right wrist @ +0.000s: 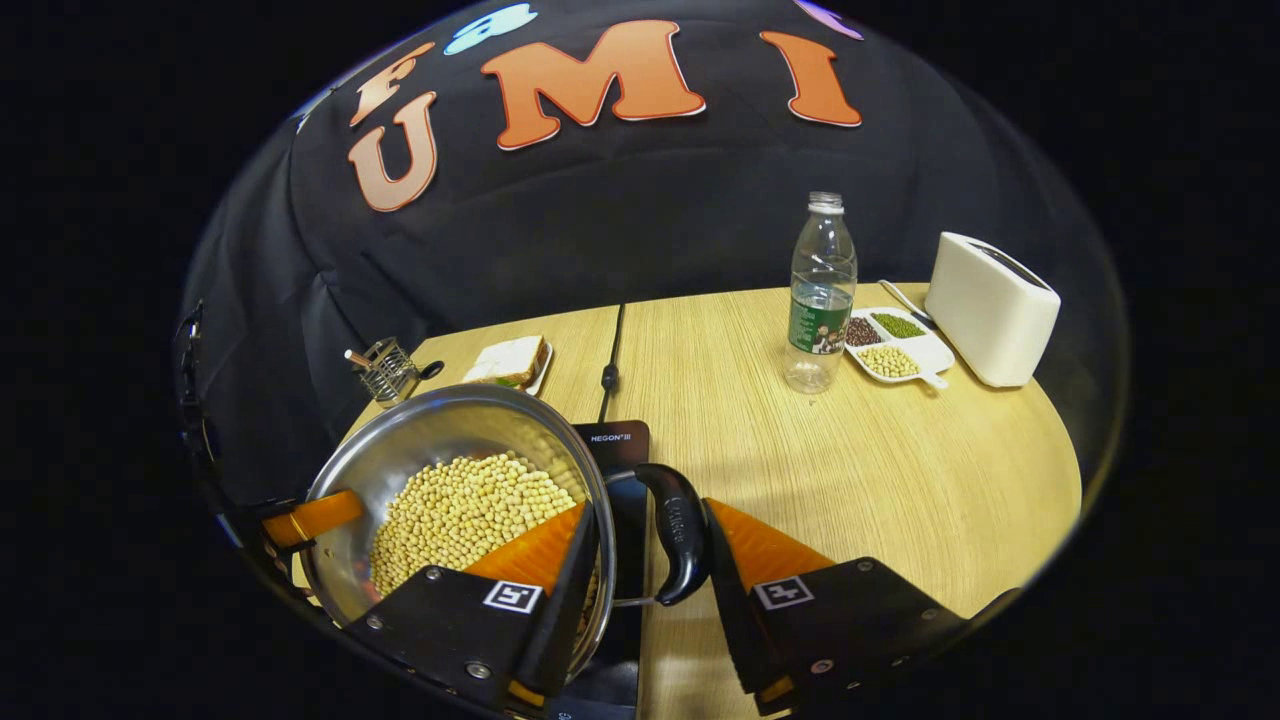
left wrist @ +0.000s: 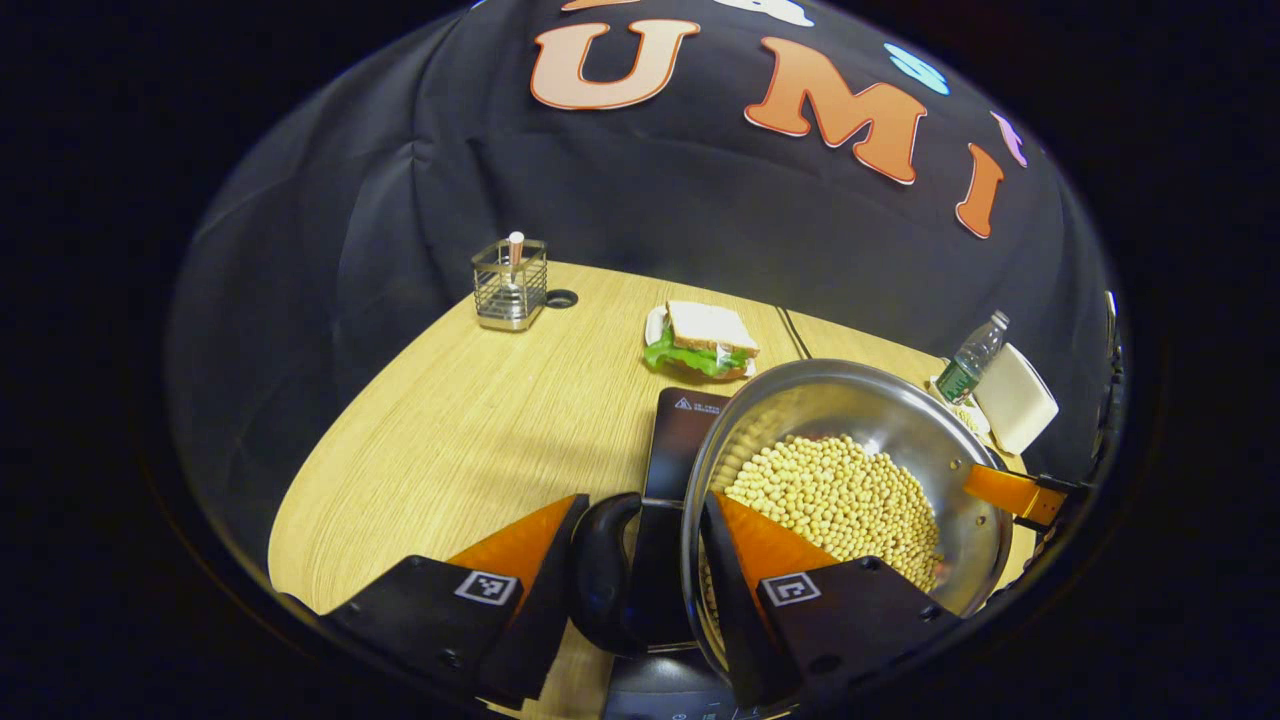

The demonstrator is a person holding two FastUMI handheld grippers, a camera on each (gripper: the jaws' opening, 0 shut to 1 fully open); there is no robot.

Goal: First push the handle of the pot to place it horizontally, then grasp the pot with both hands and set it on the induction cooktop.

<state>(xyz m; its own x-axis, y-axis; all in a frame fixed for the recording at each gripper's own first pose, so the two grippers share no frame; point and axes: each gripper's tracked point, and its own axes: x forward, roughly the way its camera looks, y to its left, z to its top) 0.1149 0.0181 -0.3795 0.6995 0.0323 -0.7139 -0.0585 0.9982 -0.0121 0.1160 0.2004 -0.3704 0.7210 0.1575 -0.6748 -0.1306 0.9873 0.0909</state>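
The round steel pot (left wrist: 850, 470) of yellow soybeans sits over the black induction cooktop (left wrist: 675, 450) on the wooden desk (left wrist: 460, 430). The left claw (left wrist: 645, 560) and right claw (right wrist: 645, 555) each straddle a black side handle (right wrist: 675, 535), fingers apart, not clamped

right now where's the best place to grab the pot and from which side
By its two black side handles, one gripper from each end. The pot is round, smooth steel and full of beans, so the wall offers little purchase. Each gripper already has its fingers straddling a handle and the rim beside it.
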